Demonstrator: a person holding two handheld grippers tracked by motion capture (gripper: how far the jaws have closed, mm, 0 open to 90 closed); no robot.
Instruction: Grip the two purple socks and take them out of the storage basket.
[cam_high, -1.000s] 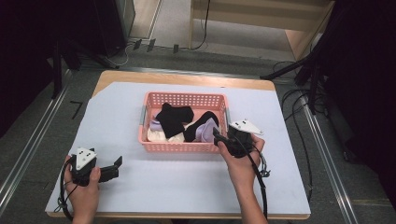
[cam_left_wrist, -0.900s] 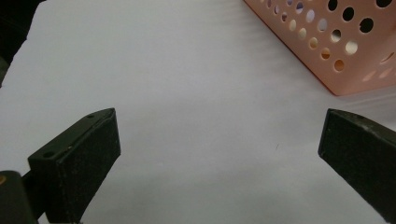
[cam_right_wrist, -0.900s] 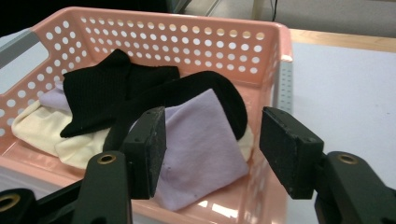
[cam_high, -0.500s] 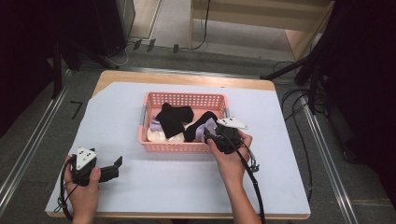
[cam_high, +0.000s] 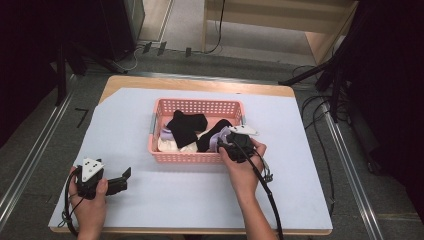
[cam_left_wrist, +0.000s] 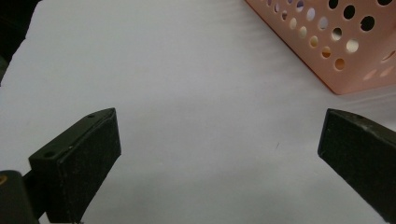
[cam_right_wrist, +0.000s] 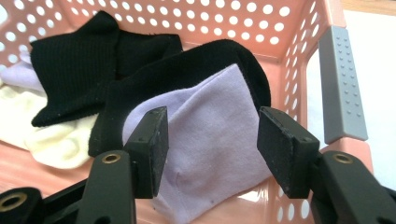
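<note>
Two claws are in your hands, and only one is at work. Nearest you on the left, your left claw (cam_high: 120, 179) rests on the white sheet over the desk (cam_high: 190, 200), jaws wide apart with nothing between them, pointing toward the near left corner of the pink basket (cam_left_wrist: 327, 51).

Your right claw (cam_right_wrist: 210, 140) has come over the near right part of that basket (cam_high: 185, 157). Its jaws stand about half apart and have barely narrowed over the last moment; the pads flank the lilac sock (cam_right_wrist: 219, 121) without pressing on it, so nothing is held yet. The lilac sock lies in the near right corner of the basket, partly under a curved black sock (cam_right_wrist: 187, 65) whose cuff wraps round its far edge. Farther in and to the left lies a second black sock (cam_right_wrist: 74, 60), and at the left a cream sock (cam_right_wrist: 51, 140) sits on the basket floor.

By my reading, you are at the reach-and-grasp step of picking a sock out. The next move calls for lowering the pads a little into the lilac fabric, then closing on a fold of it alone, keeping clear of the black sock and the basket wall on the right.
</note>
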